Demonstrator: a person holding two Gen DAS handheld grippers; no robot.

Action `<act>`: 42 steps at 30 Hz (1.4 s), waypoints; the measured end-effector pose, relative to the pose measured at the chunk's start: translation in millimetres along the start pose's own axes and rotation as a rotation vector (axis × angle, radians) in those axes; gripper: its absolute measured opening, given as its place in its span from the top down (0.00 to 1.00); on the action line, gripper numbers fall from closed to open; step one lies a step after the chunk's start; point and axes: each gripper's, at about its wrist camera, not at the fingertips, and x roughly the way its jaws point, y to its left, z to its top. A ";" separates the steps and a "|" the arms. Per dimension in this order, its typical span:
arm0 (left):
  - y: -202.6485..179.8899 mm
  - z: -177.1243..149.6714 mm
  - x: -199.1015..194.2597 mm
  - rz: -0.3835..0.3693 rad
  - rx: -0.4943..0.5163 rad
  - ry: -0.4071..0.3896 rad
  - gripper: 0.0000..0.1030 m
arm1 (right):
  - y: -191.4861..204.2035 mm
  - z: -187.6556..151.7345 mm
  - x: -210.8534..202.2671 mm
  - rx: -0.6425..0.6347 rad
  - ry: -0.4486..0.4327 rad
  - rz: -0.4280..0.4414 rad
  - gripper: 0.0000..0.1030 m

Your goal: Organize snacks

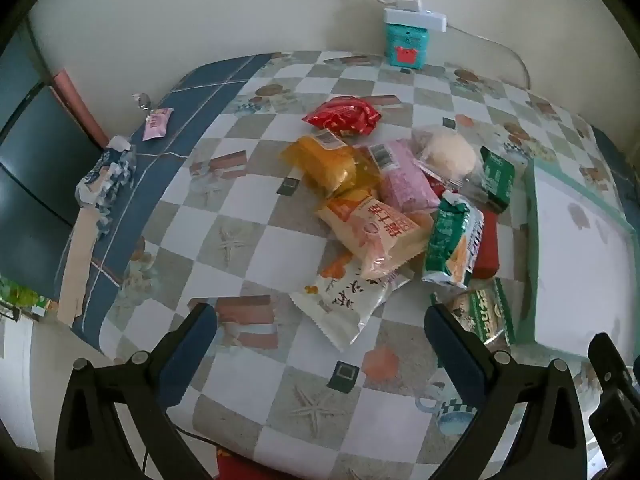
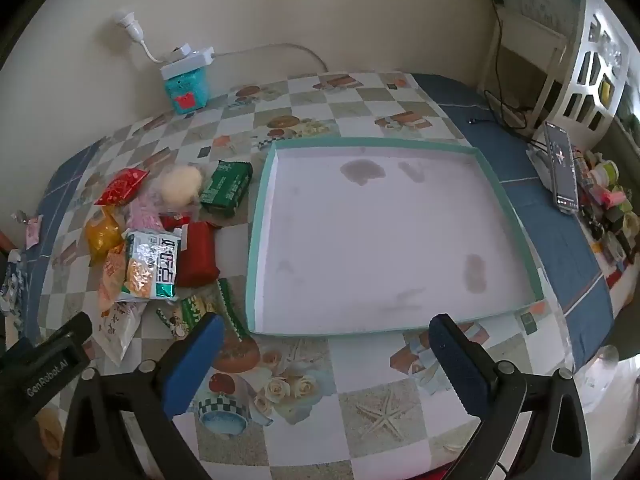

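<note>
Left gripper (image 1: 320,344): jaws spread wide, nothing between them, hovering over the tablecloth at the lower edge of its view.
Right gripper (image 2: 326,354): likewise wide open and empty, low in its frame, aimed at the tray's near rim.
Snack pile (image 1: 392,208): centre of the left view, packets overlapping; a white pouch (image 1: 344,304) lies nearest the left jaws.
Tray (image 2: 256,248): teal-edged, empty, centre-right of the right view, just beside the pile.
Risk: the packets are stacked and slick, so closing on one could drag its neighbours or pinch two at once.
Risk: the soft round bun (image 2: 182,186) could be crushed by a firm squeeze.
</note>
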 end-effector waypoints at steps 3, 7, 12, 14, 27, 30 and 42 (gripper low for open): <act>4.8 -2.6 1.2 0.000 -0.001 -0.009 0.00 | -0.8 0.5 1.1 0.002 0.006 0.004 0.00; 3.7 -1.8 3.2 0.050 0.024 0.007 0.00 | 0.7 3.1 -2.5 0.001 0.002 0.000 0.00; 2.2 -2.1 5.6 0.054 0.017 0.023 0.00 | 2.6 0.3 -3.9 -0.009 -0.010 -0.002 0.00; 2.0 -2.2 5.8 0.053 0.017 0.025 0.00 | 2.5 0.5 -3.6 -0.009 -0.009 -0.003 0.00; 1.5 -2.5 7.5 0.051 0.023 0.034 0.00 | 2.6 0.7 -3.5 -0.011 -0.010 0.003 0.00; 1.4 -2.7 8.4 0.051 0.021 0.038 0.00 | 2.7 0.5 -3.8 -0.010 -0.010 0.003 0.00; 2.8 -3.3 10.8 0.051 0.017 0.047 0.00 | 2.3 0.4 -3.2 -0.011 -0.011 0.005 0.00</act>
